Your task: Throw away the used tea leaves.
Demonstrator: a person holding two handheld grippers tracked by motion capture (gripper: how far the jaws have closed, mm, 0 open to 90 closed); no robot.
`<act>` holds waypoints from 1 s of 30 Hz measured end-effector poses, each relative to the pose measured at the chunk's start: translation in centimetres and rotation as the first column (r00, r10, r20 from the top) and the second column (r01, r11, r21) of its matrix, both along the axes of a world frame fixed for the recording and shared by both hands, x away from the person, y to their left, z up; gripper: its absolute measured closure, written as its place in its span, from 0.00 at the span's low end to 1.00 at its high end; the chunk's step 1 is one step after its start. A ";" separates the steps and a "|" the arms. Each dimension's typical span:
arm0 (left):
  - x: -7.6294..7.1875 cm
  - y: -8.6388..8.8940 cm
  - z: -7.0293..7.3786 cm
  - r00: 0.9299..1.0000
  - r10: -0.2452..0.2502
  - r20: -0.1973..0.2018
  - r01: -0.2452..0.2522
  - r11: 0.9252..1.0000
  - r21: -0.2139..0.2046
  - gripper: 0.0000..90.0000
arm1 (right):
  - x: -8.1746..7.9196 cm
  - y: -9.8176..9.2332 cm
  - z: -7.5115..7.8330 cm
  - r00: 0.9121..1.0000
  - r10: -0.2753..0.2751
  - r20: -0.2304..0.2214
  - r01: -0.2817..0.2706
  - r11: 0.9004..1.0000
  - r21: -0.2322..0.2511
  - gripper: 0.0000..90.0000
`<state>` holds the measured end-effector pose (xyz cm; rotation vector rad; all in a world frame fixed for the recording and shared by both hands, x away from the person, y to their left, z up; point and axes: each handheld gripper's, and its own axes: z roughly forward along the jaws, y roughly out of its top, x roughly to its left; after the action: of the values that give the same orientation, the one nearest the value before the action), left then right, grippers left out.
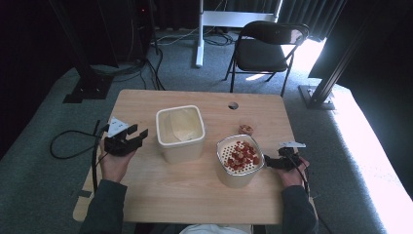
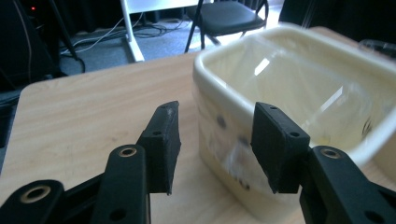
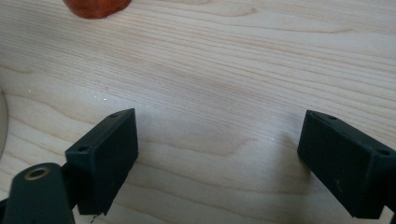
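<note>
A cream square bin with a clear liner stands at the table's middle. To its right is a round white container whose perforated insert holds several red pieces. My left gripper hovers just left of the bin, jaws open. In the left gripper view the left gripper points at the bin's near corner, its pads apart from the wall. My right gripper rests low beside the round container's right side. The right gripper stands wide open over bare wood.
A few red pieces lie loose on the table behind the round container; one red piece sits ahead of the right jaws. A cable hole is near the far edge. A black folding chair stands beyond.
</note>
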<state>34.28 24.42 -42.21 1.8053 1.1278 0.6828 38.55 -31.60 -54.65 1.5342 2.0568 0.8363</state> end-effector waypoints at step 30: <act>-1.7 -0.8 -8.7 0.994 -0.061 -0.096 0.066 0.996 0.053 0.56 | 4.1 4.0 4.3 0.963 0.167 0.211 -0.199 0.971 0.136 0.15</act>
<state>32.56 23.59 -50.89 1.9300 1.1171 0.6023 42.65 -27.55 -50.35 1.2893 2.0480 1.1959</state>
